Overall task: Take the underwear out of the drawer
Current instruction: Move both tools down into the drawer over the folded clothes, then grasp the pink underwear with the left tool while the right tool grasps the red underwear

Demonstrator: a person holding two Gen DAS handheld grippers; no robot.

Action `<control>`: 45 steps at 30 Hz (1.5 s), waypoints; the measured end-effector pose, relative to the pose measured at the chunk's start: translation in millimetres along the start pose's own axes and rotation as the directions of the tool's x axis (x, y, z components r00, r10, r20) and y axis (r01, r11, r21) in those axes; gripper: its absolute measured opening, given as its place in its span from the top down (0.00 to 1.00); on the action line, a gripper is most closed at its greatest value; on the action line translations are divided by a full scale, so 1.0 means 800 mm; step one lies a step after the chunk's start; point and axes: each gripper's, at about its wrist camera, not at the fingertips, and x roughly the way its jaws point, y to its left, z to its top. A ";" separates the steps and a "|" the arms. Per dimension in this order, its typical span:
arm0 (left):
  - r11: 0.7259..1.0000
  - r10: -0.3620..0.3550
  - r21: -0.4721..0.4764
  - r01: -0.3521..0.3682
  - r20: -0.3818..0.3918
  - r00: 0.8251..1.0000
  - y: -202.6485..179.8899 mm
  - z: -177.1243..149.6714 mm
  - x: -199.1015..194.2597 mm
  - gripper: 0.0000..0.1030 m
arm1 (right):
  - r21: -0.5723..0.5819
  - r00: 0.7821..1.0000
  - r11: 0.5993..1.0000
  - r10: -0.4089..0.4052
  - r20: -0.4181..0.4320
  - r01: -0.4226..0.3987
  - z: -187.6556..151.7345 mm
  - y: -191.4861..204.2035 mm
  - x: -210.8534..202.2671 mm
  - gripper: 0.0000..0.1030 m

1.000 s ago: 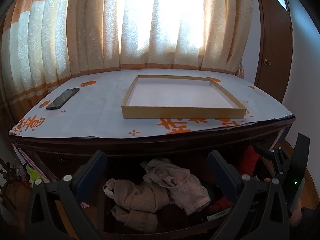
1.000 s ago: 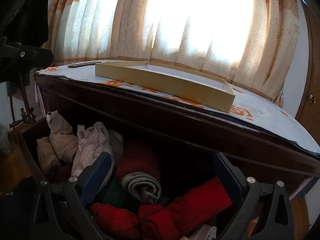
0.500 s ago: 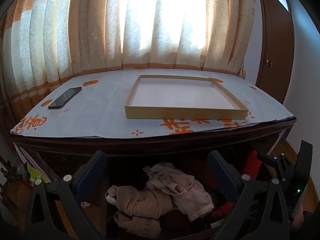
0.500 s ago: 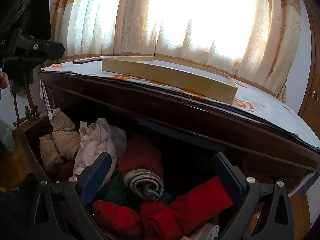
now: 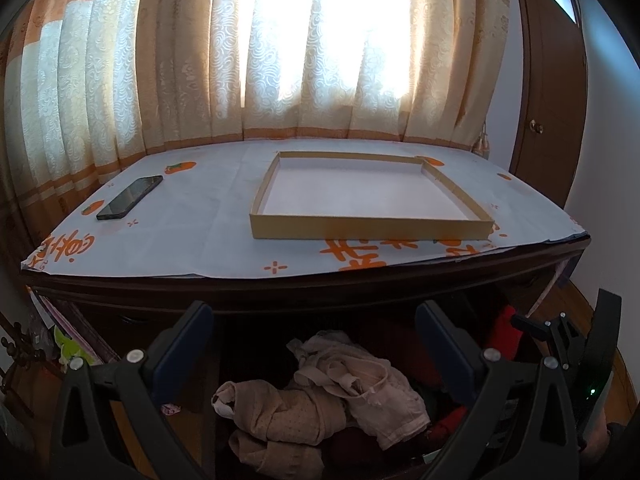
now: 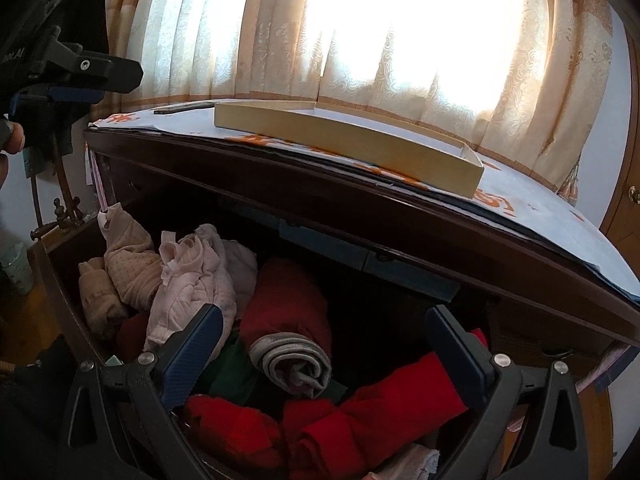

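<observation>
underwear (image 5: 320, 396) sits heaped in the open drawer (image 6: 64, 276) under the dresser top (image 5: 208, 232), nothing lifted yet, so you're at the reach-in step. going left to right: your left gripper (image 5: 312, 344) hangs above the beige and pale pink crumpled pieces, jaws spread and empty; your right gripper (image 6: 324, 344) hangs over the rolled red-and-grey pieces (image 6: 288, 336), jaws released too. next, i'd judge, lower one and pinch a single loose fold.

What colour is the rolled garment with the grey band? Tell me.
Dark red rolled garment, clearest in the right wrist view.
</observation>
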 end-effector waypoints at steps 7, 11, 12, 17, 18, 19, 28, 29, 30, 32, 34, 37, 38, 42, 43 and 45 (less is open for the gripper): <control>0.999 0.009 0.031 -0.007 -0.055 0.998 -0.009 -0.005 0.012 0.00 | -0.008 1.000 1.000 0.005 -0.004 -0.005 -0.002 0.001 -0.002 0.01; 0.999 0.010 0.045 -0.006 -0.093 0.996 -0.011 -0.010 0.024 0.00 | -0.017 1.000 1.000 0.008 -0.012 -0.009 -0.003 0.003 -0.002 0.01; 0.999 0.013 0.051 -0.008 -0.099 0.995 -0.012 -0.011 0.026 0.00 | -0.019 1.000 1.000 0.012 -0.014 -0.013 -0.003 0.002 -0.001 0.01; 0.998 0.023 0.063 -0.016 -0.118 0.993 -0.013 -0.016 0.034 0.00 | -0.038 1.000 0.999 0.015 -0.027 -0.016 -0.002 0.007 0.003 0.01; 0.998 0.028 0.067 -0.020 -0.125 0.992 -0.013 -0.017 0.036 0.00 | -0.040 0.999 0.999 0.016 -0.029 -0.017 -0.002 0.007 0.003 0.01; 0.997 0.033 0.070 -0.024 -0.129 0.991 -0.013 -0.017 0.038 0.00 | -0.039 0.999 0.999 0.018 -0.029 -0.019 -0.002 0.007 0.003 0.01; 0.995 0.050 0.094 -0.035 -0.168 0.984 -0.015 -0.027 0.055 0.00 | -0.001 0.996 0.998 0.055 -0.066 -0.055 0.001 -0.001 0.008 0.01; 0.995 0.053 0.097 -0.036 -0.173 0.984 -0.015 -0.029 0.057 0.00 | -0.001 0.996 0.998 0.061 -0.071 -0.061 0.002 -0.002 0.008 0.01; 0.994 0.055 0.100 -0.037 -0.177 0.983 -0.015 -0.030 0.058 0.00 | -0.001 0.994 0.997 0.071 -0.082 -0.072 0.003 -0.003 0.009 0.01; 0.994 0.056 0.103 -0.038 -0.186 0.981 -0.015 -0.032 0.061 0.00 | 0.011 0.992 0.997 0.083 -0.093 -0.082 0.006 -0.006 0.011 0.01; 0.994 0.053 0.100 -0.034 -0.195 0.979 -0.014 -0.033 0.064 0.00 | 0.038 0.990 0.995 0.097 -0.098 -0.093 0.011 -0.012 0.011 0.01; 0.996 0.041 0.089 -0.023 -0.215 0.976 -0.012 -0.035 0.070 0.00 | 0.049 0.991 0.996 0.077 -0.105 -0.073 0.019 -0.018 0.010 0.01; 0.997 0.034 0.079 -0.017 -0.225 0.974 -0.010 -0.036 0.072 0.00 | 0.053 0.992 0.996 0.072 -0.107 -0.067 0.022 -0.020 0.011 0.01; 0.997 0.040 0.074 -0.023 -0.240 0.970 -0.009 -0.039 0.076 0.00 | 0.072 0.989 0.997 0.048 -0.142 -0.038 0.038 -0.027 0.020 0.01; 0.997 0.041 0.074 -0.024 -0.244 0.969 -0.008 -0.040 0.078 0.00 | 0.069 0.987 0.997 0.043 -0.152 -0.033 0.041 -0.026 0.023 0.01; 0.998 0.037 0.067 -0.021 -0.253 0.967 -0.006 -0.041 0.080 0.00 | 0.040 0.978 0.999 0.026 -0.205 -0.019 0.044 -0.020 0.036 0.01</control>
